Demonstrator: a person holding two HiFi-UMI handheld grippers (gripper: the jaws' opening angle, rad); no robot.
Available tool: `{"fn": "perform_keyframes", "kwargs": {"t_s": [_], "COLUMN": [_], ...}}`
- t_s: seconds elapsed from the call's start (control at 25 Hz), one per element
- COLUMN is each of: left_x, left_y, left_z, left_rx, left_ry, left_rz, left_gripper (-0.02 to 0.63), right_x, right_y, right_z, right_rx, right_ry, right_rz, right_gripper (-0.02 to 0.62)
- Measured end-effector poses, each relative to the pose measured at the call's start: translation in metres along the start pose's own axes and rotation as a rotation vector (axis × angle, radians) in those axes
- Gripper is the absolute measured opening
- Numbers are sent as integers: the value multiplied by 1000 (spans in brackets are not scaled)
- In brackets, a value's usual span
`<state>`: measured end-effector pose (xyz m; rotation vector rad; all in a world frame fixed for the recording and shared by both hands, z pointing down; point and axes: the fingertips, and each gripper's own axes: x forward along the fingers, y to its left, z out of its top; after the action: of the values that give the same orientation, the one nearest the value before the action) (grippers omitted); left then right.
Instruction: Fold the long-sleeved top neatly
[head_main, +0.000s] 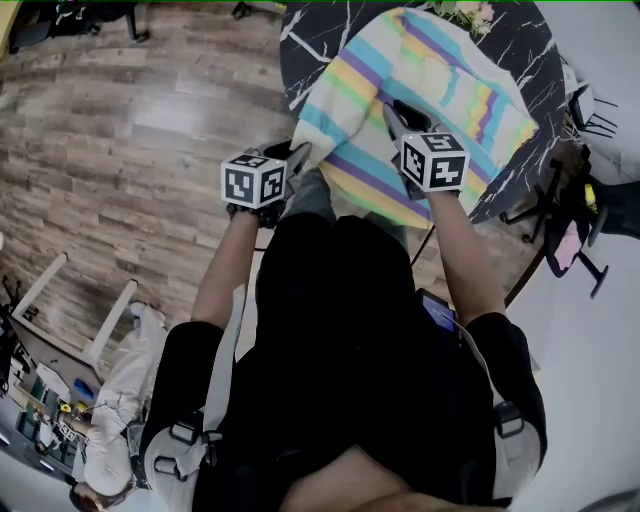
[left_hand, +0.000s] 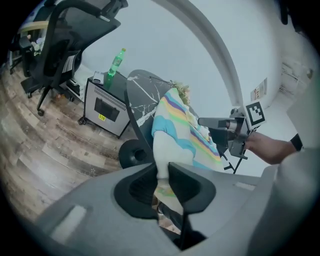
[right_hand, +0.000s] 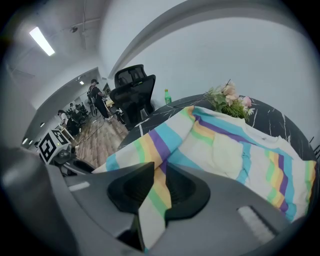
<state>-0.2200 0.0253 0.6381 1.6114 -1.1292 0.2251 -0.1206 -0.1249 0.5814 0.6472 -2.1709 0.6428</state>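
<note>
Pastel-striped long-sleeved knit top is lying on the round black marble table, upper right. Left gripper is pinching its overhanging edge at centre; right gripper is clamping a striped fold.

A pink-and-white flower bouquet is sitting on the black marbled table beyond the right claw; a black office chair and green bottle are standing farther off to its left.

Wood-plank floor, blk marble table, office chair, white wall.
</note>
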Motion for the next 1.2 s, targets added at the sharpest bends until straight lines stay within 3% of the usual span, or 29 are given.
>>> {"fn": "perform_keyframes", "kwargs": {"t_s": [0.08,0.32,0.56,0.92,1.2], "left_x": [-5,-25,-35,2,72], "left_y": [-1,-15,-55,-156,-234], "left_z": [7,49,99,159,152], "left_rx": [-1,17,145,422,626], "left_ry": [-38,-157,-212,-192,-68], "left_rz": [14,1,-25,-61,-50], "left_gripper": [32,26,25,25,25], "right_x": [1,0,-21,-79,-130], "right_y": [1,4,-9,-76,-140], "right_z": [-2,3,5,-17,-49], "right_rx": [-3,1,19,125,214], "right_ry": [1,-20,-61,-135,-169], "right_rz": [0,6,7,-27,-77], "right_gripper": [81,78,77,75,69]}}
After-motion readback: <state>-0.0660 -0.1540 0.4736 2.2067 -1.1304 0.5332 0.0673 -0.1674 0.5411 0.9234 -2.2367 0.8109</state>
